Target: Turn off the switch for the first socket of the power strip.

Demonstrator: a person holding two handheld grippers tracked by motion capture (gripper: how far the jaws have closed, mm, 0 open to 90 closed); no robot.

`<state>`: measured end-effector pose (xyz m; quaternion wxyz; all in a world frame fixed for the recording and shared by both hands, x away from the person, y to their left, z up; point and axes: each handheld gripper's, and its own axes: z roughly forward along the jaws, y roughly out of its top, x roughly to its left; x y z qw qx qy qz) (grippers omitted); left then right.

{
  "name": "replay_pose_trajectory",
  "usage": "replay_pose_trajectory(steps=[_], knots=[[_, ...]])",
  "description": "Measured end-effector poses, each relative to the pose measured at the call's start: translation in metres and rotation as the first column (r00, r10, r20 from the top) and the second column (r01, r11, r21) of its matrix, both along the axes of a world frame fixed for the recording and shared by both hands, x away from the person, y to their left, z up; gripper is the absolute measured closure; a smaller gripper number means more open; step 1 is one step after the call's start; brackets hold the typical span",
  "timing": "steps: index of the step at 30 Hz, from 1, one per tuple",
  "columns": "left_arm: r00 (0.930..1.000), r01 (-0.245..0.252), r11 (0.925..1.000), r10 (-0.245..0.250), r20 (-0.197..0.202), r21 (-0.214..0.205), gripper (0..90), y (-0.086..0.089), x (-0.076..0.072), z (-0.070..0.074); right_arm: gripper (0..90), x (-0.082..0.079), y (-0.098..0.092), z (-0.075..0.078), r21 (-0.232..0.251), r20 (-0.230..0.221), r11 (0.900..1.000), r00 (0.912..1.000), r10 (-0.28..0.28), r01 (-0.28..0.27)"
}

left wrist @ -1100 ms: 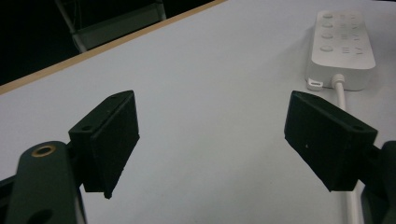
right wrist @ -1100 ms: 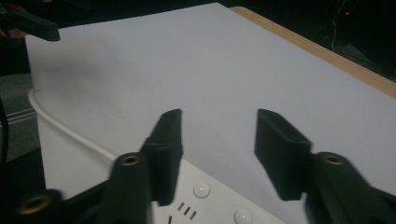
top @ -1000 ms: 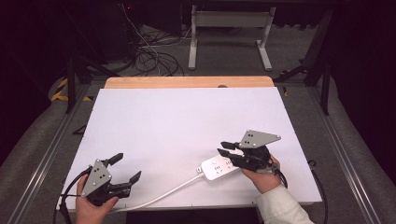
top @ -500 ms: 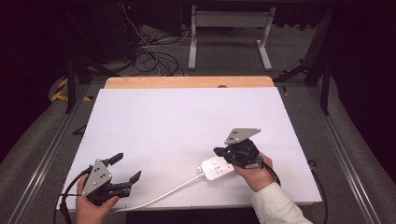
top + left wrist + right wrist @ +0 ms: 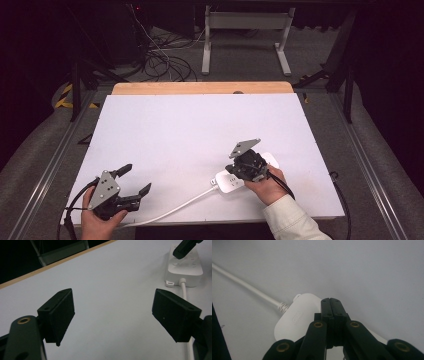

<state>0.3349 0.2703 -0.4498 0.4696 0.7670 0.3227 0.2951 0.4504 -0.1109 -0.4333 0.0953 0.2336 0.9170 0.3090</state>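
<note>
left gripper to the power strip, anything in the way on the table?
Nothing visible. In the left gripper view, bare white table lies between the open left gripper and the power strip. Only the strip's own white cord runs that way. The shut right gripper is already over the strip.

My matt black plastic left gripper (image 5: pixel 135 180) and right gripper (image 5: pixel 330 301) carry brass-coloured rivets. The smooth matt white tabletop (image 5: pixel 200 135) has a bare wood far edge. The white plastic power strip (image 5: pixel 295 317) looks smooth, slightly glossy.
</note>
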Motion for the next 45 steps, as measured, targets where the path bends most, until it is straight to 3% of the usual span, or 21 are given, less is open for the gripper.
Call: replay_pose_trajectory(steps=[12,18,41,45], knots=[[1.0000,0.000,1.0000,0.000,-0.001,0.004,18.7,0.000,0.000,0.000,90.0,0.003,0.003,-0.008,-0.034,-0.031,0.9994,0.9995,0.006,-0.007],[1.0000,0.000,1.0000,0.000,-0.001,0.004,18.9,0.000,0.000,0.000,90.0,0.002,0.003,-0.010,-0.025,-0.030,0.9997,0.9995,-0.001,0.000],[1.0000,-0.003,1.0000,0.003,-0.003,0.006,18.9,-0.001,0.000,-0.001,90.0,0.000,0.002,-0.014,-0.012,-0.019,0.9999,0.9998,-0.010,0.010],[1.0000,-0.002,1.0000,0.002,0.001,0.006,18.9,0.000,0.000,0.000,90.0,-0.003,0.003,-0.013,-0.026,0.020,0.9997,0.9998,0.004,-0.003]])
